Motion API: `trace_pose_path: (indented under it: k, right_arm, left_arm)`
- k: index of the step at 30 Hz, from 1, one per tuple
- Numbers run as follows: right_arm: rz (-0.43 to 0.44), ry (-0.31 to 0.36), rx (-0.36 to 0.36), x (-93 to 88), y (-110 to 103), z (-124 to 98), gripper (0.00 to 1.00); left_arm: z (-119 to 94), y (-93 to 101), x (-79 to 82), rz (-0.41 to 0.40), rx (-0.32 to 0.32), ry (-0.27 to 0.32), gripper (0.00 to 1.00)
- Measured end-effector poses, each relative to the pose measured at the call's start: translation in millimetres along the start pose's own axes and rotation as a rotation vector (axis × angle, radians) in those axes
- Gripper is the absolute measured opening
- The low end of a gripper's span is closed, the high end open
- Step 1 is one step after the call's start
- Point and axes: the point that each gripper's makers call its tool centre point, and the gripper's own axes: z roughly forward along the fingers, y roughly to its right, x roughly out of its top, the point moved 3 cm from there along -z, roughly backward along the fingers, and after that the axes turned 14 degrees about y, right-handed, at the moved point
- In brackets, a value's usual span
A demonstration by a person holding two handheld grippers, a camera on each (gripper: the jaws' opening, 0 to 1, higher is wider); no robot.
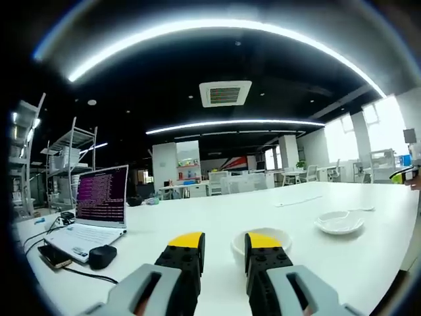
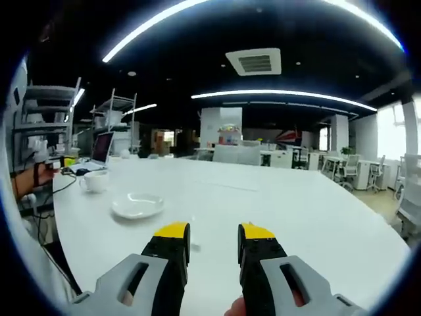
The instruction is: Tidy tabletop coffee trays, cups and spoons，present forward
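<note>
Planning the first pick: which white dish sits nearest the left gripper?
The white ceramic cup, directly behind the left gripper, partly hidden by its yellow-tipped jaws. The flat white saucer lies farther away, toward the table's right edge.

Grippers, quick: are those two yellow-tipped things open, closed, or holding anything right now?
Left gripper: open, holding nothing.
Right gripper: open, holding nothing.

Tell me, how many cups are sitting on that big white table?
1. The white cup stands just ahead of the left hand-held gripper, near the laptop and apart from the saucer. More may be hidden.
</note>
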Motion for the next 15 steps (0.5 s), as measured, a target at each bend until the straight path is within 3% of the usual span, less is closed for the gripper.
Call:
trace_pose_path:
  k: [3,8,11,15]
  right_arm:
    - [0.041,0.001,0.105,2.7,-8,2,0.30]
    - [0.036,-0.016,0.273,8.4,-25,5,0.30]
    - [0.016,-0.009,0.278,10.4,-22,7,0.31]
    - [0.039,0.028,0.337,15.1,-27,5,0.33]
  left_arm:
    - [0,1.6,2.2,-0.021,-0.020,-0.006,0.26]
    - [-2,0.3,5.7,-0.006,-0.047,-0.019,0.26]
    - [-4,-0.1,7.0,0.004,-0.057,-0.018,0.26]
    - [-6,1.5,5.9,-0.010,-0.074,-0.025,0.26]
